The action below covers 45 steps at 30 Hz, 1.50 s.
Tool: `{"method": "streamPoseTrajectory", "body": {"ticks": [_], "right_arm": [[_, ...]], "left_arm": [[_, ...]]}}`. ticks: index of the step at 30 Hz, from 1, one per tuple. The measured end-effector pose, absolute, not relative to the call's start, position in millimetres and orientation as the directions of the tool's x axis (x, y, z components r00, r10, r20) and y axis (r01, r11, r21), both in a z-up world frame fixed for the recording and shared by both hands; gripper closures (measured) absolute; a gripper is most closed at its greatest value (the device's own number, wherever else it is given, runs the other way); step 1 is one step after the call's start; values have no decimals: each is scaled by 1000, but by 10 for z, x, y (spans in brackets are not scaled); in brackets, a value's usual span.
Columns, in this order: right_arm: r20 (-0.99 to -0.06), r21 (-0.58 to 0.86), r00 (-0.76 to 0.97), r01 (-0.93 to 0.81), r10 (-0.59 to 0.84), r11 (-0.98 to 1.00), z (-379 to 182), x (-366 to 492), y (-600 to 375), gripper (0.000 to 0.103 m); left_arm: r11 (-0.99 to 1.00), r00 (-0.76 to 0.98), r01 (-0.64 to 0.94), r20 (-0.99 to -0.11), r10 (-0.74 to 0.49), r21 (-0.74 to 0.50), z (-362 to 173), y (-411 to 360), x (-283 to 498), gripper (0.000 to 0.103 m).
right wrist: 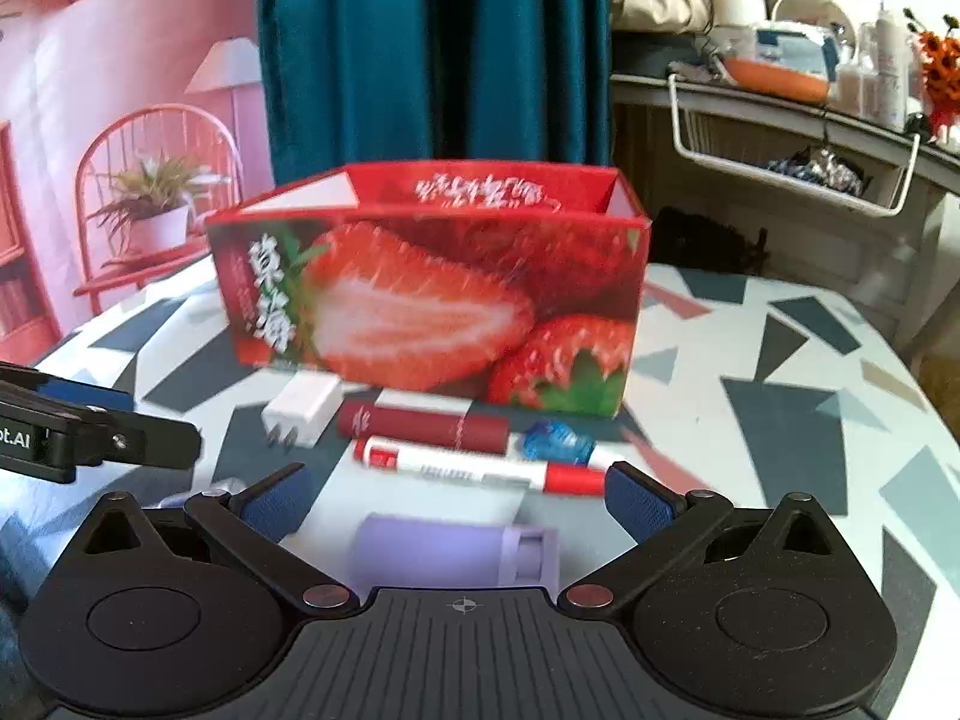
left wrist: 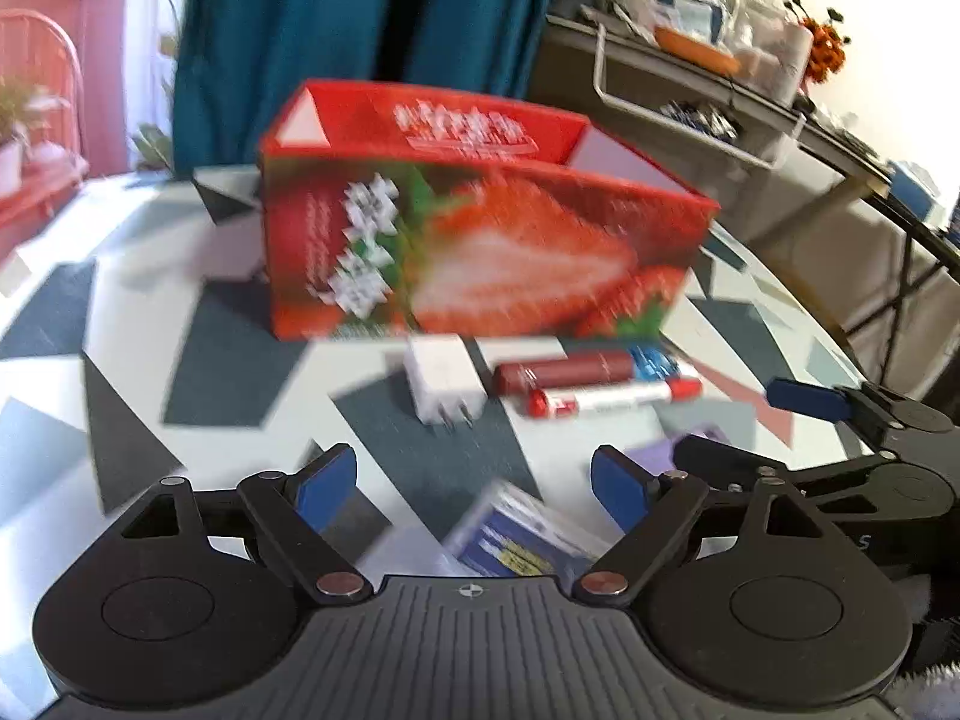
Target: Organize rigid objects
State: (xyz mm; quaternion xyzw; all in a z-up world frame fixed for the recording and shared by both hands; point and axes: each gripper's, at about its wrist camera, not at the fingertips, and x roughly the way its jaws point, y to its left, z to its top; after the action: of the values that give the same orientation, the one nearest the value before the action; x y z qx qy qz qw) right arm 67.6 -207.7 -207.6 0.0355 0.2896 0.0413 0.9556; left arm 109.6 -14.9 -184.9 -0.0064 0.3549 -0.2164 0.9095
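Note:
An open-topped red strawberry box [left wrist: 480,240] [right wrist: 432,294] stands on the patterned table. In front of it lie a white charger plug [left wrist: 444,381] [right wrist: 303,405], a dark red tube [left wrist: 564,372] [right wrist: 423,426], a red-and-white marker [left wrist: 612,397] [right wrist: 480,468] and a blue wrapped candy [left wrist: 654,360] [right wrist: 555,441]. A lilac cylinder [right wrist: 456,552] lies just ahead of my open right gripper [right wrist: 456,507]. A blue-and-white pack [left wrist: 516,534] lies between the fingers of my open left gripper [left wrist: 474,486]. Neither gripper holds anything.
The table [right wrist: 780,360] has a white top with grey and pink shapes and a curved edge at right. Behind it hang teal curtains [right wrist: 432,48]; a cluttered shelf with a white wire basket [right wrist: 792,144] is at the right. The right gripper [left wrist: 840,438] shows in the left wrist view.

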Motion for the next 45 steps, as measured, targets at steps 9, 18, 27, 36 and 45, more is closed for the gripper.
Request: {"method": "streamPoseTrajectory", "body": {"ticks": [9, 18, 27, 36, 45], "right_arm": [[-585, 71, 806, -57, 88, 996, -2147, 720, -2109, 1], [-600, 54, 799, -25, 52, 998, -2111, 713, -2152, 1], [-611, 58, 788, -54, 78, 997, -2060, 664, -2107, 1], [-624, 60, 754, -218, 207, 974, -1961, 572, -1852, 26], [-663, 102, 674, -350, 326, 931, -1958, 562, -1613, 53]], "left_arm": [[907, 625, 388, -675, -391, -166, -1975, -190, 1109, 16], [884, 581, 430, -694, -425, -182, -1967, -258, 1057, 8], [901, 595, 385, -692, -409, -200, -1965, -162, 1070, 10], [904, 608, 318, -670, -427, -287, -1923, 42, 1114, 52], [898, 601, 297, -667, -441, -326, -1987, 125, 1148, 54]]}}
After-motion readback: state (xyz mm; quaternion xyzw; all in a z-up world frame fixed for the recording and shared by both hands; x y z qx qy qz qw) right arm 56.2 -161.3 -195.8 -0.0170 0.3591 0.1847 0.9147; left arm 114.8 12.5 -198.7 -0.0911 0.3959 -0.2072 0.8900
